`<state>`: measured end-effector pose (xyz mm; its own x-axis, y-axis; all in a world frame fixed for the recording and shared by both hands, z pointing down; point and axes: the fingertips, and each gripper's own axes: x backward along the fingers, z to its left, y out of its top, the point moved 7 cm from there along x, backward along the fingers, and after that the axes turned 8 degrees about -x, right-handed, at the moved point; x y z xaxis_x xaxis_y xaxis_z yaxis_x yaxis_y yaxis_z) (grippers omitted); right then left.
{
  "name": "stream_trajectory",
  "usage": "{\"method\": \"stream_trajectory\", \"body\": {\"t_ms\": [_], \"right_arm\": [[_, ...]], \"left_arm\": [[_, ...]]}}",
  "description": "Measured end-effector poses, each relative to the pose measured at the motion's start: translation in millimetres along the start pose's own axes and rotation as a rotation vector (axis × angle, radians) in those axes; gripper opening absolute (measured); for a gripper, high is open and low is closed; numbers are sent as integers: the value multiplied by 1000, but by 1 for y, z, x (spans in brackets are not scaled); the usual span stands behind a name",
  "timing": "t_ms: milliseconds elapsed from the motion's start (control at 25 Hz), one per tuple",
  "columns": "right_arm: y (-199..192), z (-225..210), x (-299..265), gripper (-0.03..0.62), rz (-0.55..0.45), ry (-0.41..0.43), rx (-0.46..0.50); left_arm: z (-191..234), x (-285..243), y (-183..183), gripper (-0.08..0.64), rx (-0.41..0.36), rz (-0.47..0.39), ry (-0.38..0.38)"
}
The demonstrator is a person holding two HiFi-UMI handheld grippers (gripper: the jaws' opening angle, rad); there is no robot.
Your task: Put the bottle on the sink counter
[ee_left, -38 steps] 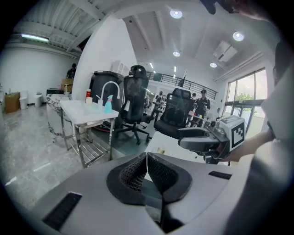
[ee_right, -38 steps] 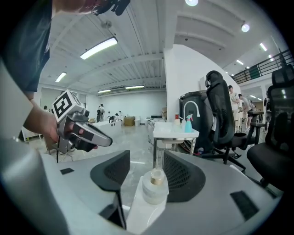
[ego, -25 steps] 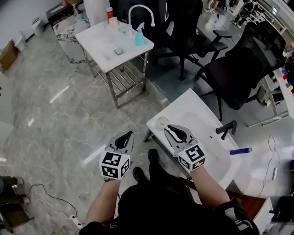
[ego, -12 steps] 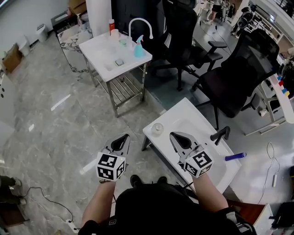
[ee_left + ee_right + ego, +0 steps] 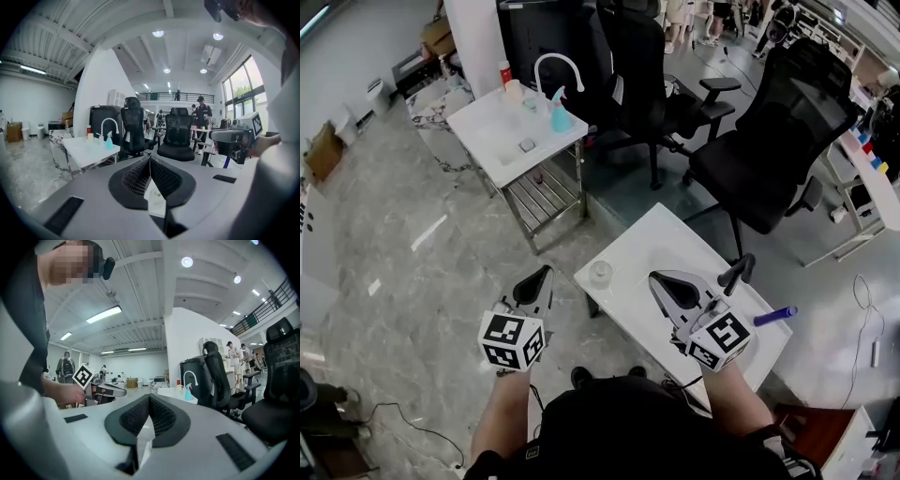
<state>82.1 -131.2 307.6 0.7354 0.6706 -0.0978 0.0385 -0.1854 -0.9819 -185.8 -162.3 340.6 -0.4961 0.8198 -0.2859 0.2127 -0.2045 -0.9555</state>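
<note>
Standing by a near white sink table, a person is holding one gripper in each hand. The left gripper is hanging over the grey floor, just left of that table. Its jaws are pressing together and nothing is sitting between them. The right gripper is hovering over the near table, with its jaws also closing tight on nothing at all. Both grippers are pointing away from the person, toward the far side of the room.

A blue spray bottle is standing upright on a far sink table, well apart from both grippers. It is sitting just beside a curved white tap. A small red bottle is standing at the far edge of the same table.

On the near table, a small clear round thing is resting close to the left edge, between the two grippers. I cannot tell if it is a cup or a jar. A black tap is sticking up on the right side of that table, and a blue stick is lying near the right edge.

Two black office chairs are waiting on the far side of the near table.
</note>
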Motion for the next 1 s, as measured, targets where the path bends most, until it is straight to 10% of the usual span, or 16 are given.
{"method": "stream_trajectory", "body": {"t_ms": [1000], "right_arm": [[-6, -29, 55, 12, -52, -9, -62]], "left_arm": [[-48, -2, 23, 8, -39, -37, 36]]}}
